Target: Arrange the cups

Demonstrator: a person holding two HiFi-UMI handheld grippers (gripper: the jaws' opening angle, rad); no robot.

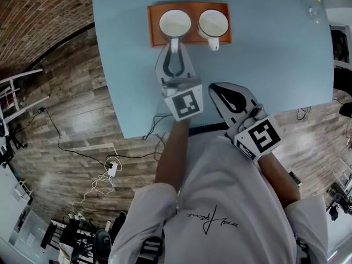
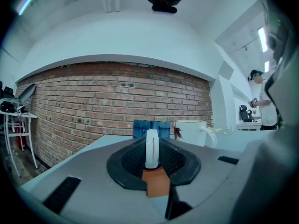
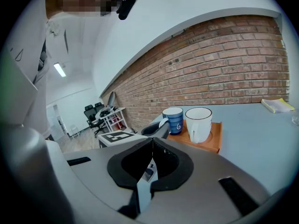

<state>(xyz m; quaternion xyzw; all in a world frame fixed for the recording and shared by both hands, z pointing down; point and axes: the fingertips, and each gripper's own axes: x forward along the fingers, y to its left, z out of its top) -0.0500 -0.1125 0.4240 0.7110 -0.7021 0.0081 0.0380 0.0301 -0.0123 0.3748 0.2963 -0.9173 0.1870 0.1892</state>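
Grip: left hand-held gripper point(image 1: 175, 53) clamps blue cup point(image 1: 175, 22) by handle | right hand-held gripper point(image 1: 217, 91) closed, empty, off tray point(image 1: 153, 26)

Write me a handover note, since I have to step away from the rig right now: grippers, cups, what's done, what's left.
Left gripper: shut on the blue cup's handle.
Right gripper: shut, empty, near the table's near edge.
Cups: blue cup and white cup stand upright, side by side on the orange tray, handles toward you.
Done: both cups are on the tray.
Left: probably release the blue cup, perhaps after squaring its handle; the final layout isn't shown.
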